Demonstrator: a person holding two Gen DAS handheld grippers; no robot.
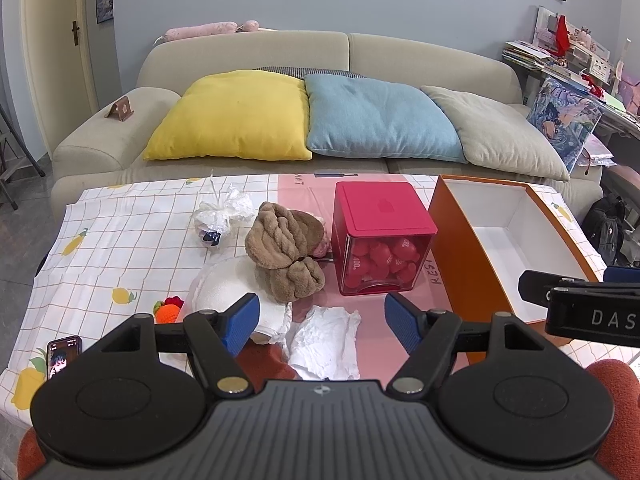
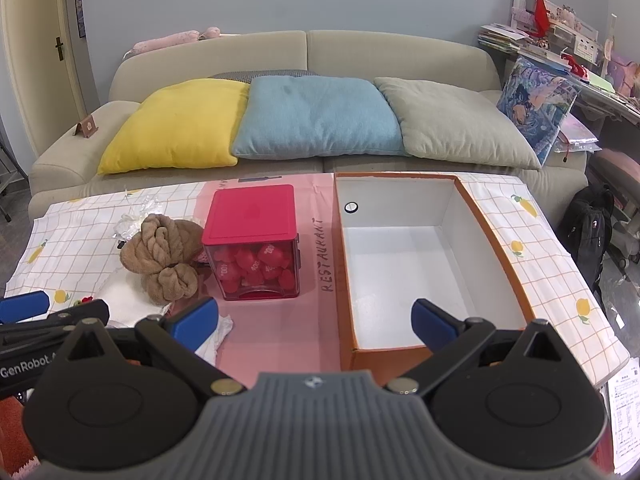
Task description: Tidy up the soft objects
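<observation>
Your left gripper [image 1: 320, 322] hangs spread wide and empty, as does your right gripper [image 2: 314, 322]. The crumpled white tissue [image 1: 326, 340] lies just ahead of the left one, the knotted brown towel [image 1: 286, 246] beyond it. The open orange cardboard box [image 2: 496, 236], empty, sits rightward, nearer your right hand.

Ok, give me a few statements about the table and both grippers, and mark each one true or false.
1. The orange box holds nothing soft yet. True.
2. The left gripper is shut on the brown towel. False: it is open and holds nothing.
3. The red cube stands between the brown towel and the orange box. True.
4. The right gripper grips white cloth. False: it is open and holds nothing.
</observation>
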